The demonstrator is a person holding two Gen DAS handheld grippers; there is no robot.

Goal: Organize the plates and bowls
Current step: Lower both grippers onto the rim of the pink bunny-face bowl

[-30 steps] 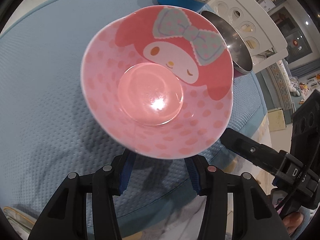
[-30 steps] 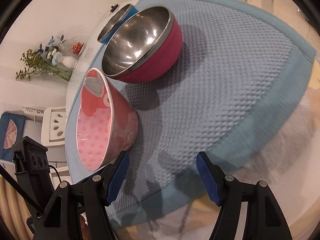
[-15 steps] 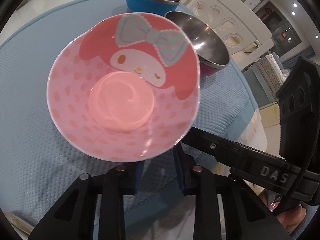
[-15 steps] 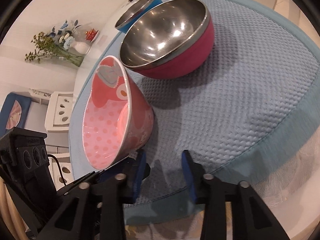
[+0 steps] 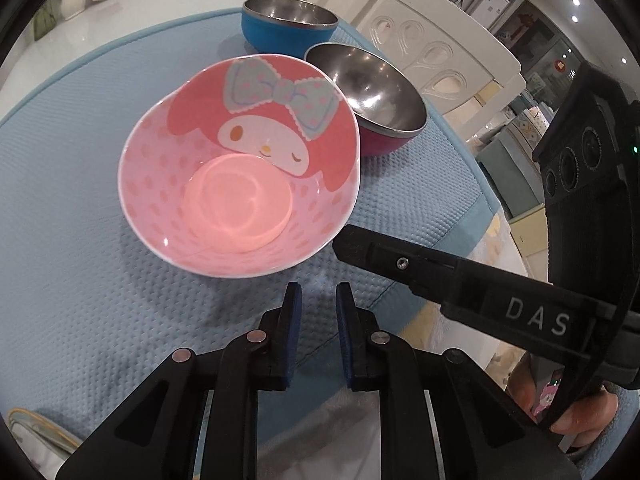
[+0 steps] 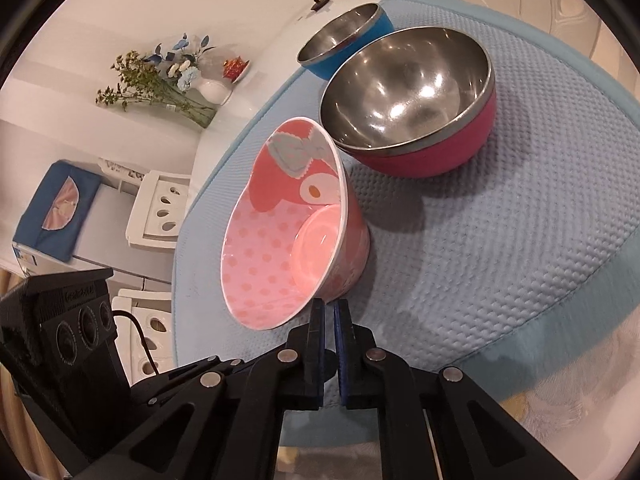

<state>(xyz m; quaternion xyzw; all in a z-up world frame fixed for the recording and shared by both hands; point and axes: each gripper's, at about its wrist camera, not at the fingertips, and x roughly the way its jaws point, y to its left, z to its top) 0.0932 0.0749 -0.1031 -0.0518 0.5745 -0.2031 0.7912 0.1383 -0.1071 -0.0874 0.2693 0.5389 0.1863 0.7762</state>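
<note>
Comparing this moment with a second ago, both tools have drawn their jaws together. The left gripper (image 5: 316,300), spread wide then, now has its blue pads standing parallel with a narrow gap and nothing between them; it is clenched empty. The right gripper (image 6: 328,312) has just been closing: its pads, wide apart before, now meet at the near rim of the pink bowl (image 6: 296,232). Whether they pinch that rim or only sit beside it cannot be told from either view.

The pink bowl (image 5: 240,168) sat nearer the left gripper's pads in the earlier frames; it now appears farther up the view and clear of them. Its cartoon face and spotted bow face the left camera. It rests on the light blue mat (image 5: 72,184), and in the right wrist view it leans toward that camera. The magenta steel bowl (image 6: 412,100) sits directly behind it, rims close together, and the blue steel bowl (image 6: 344,40) stands beyond that one at the mat's far edge.

The mat has a dimpled weave and a darker blue border, and it covers a white table (image 5: 132,4). A white chair (image 5: 436,44) with teardrop cut-outs stands behind the table. A vase of flowers (image 6: 160,80) sits on the white surface in the right wrist view. A gold-rimmed plate edge (image 5: 36,432) shows at the lower left of the left wrist view. A hand (image 5: 580,420) grips the right tool's handle.
</note>
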